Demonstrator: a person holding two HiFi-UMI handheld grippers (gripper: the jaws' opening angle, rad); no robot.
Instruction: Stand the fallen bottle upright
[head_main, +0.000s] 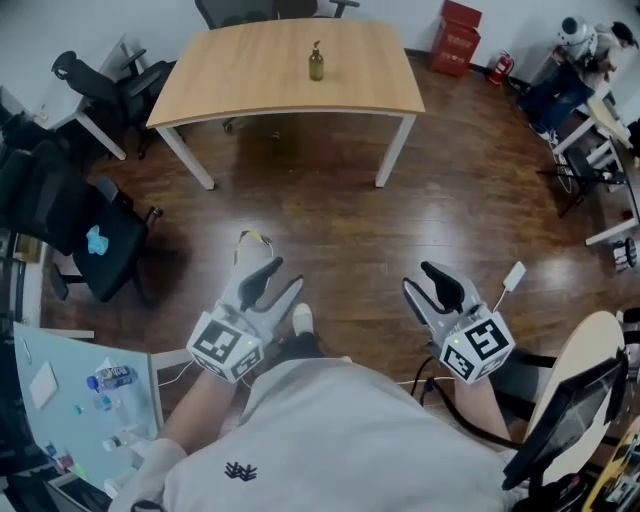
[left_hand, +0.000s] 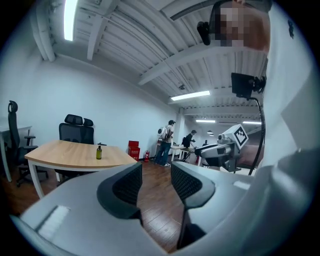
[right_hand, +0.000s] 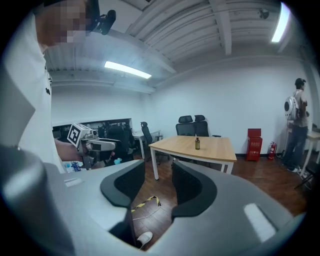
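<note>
A small bottle (head_main: 316, 63) stands upright on a wooden table (head_main: 250, 80), about midway across it. It is too far off to make out its label or cap. Both grippers are held well short of the table, close to the person's chest. The left gripper (head_main: 278, 282) has its jaws parted with only floor showing between them. The right gripper (head_main: 428, 287) is likewise released and empty. The person's shirt (head_main: 340, 430) hides part of both forearms. Chairs (head_main: 240, 10) behind the table are cut off at the top edge.

The right claw (right_hand: 158, 172) gapes empty, well apart from the bottle (right_hand: 197, 143) standing upright on the wooden table (right_hand: 220, 149).
</note>
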